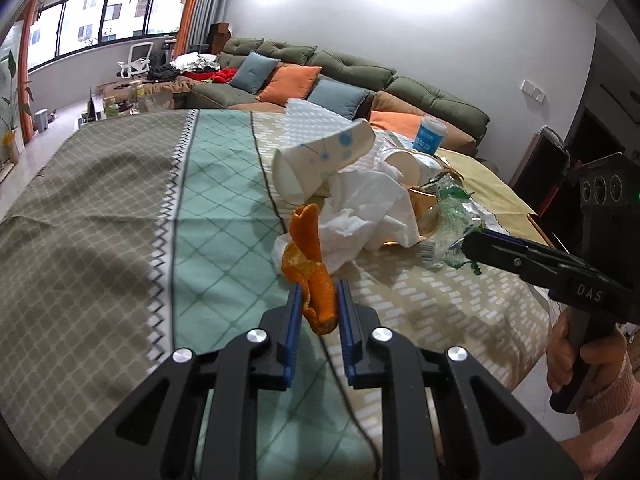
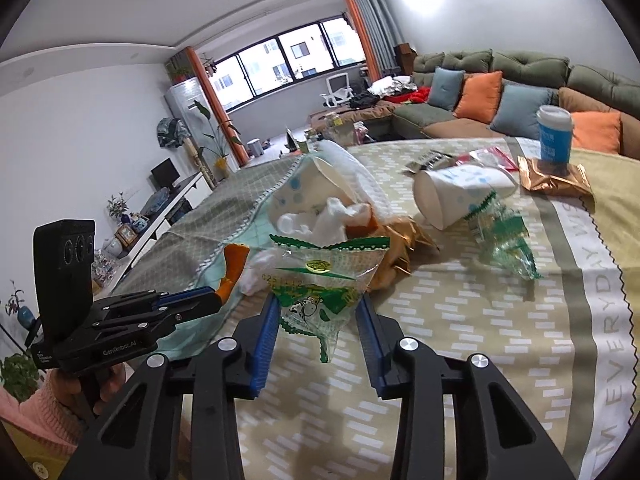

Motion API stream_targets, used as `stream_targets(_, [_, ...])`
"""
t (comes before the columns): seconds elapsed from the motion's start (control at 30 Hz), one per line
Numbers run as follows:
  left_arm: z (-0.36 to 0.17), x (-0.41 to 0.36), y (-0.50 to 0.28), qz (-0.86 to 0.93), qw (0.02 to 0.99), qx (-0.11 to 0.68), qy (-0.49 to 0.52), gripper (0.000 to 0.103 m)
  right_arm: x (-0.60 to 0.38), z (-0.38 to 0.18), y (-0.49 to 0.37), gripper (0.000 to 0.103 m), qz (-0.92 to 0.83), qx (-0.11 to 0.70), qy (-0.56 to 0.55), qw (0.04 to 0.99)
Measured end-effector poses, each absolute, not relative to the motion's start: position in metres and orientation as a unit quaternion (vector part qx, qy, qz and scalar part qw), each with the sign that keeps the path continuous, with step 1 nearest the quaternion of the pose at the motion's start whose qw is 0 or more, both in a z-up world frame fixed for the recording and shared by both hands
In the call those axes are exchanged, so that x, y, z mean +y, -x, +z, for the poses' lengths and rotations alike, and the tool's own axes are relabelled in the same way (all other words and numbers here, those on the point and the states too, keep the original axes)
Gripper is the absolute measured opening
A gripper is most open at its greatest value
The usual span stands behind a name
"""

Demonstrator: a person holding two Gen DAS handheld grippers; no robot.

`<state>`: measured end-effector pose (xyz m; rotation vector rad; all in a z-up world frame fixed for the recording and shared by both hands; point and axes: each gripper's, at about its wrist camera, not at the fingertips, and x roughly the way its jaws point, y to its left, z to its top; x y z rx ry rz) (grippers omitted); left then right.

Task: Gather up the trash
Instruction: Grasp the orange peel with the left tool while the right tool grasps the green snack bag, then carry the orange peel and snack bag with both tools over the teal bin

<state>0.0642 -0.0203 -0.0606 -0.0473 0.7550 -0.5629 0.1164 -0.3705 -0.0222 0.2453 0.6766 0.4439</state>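
"GenRobot.AI" is read on the left gripper point(image 2: 216, 300) – clenched on orange peel point(image 1: 310, 276); a wrapper point(image 2: 320, 284) is grasped by the right gripper point(image 2: 318, 312), marked "DAS".

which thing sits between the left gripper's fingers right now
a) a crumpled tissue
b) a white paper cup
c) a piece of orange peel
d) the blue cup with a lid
c: in the left wrist view the left gripper has its blue pads closed on the orange peel, while the paper cup and the tissue lie further back on the tablecloth.
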Motion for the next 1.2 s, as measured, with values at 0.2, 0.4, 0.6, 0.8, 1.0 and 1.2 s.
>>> stream_targets(0.2, [-0.050,0.001,-0.051,-0.252,0.903,0.348,0.027,0.018,-0.353,-0.017,-0.117,0.039,0.242,0.326,-0.111,0.907])
stream_targets(0.4, [-0.043,0.018,-0.040,-0.234,0.911,0.338,0.030,0.018,-0.330,-0.017,-0.118,0.039,0.271,0.325,-0.107,0.900])
stream_targets(0.6, [-0.035,0.039,-0.030,-0.213,0.921,0.325,0.037,0.018,-0.300,-0.013,-0.120,0.039,0.306,0.326,-0.094,0.890])
stream_targets(0.8, [-0.029,0.068,-0.021,-0.180,0.930,0.316,0.045,0.018,-0.270,-0.008,-0.127,0.039,0.341,0.324,-0.083,0.879])
stream_targets(1.0, [-0.024,0.097,-0.014,-0.147,0.938,0.310,0.054,0.018,-0.242,-0.008,-0.132,0.039,0.374,0.328,-0.076,0.864])
stream_targets(1.2, [-0.018,0.124,-0.006,-0.119,0.944,0.300,0.064,0.018,-0.209,-0.004,-0.136,0.039,0.406,0.329,-0.063,0.850])
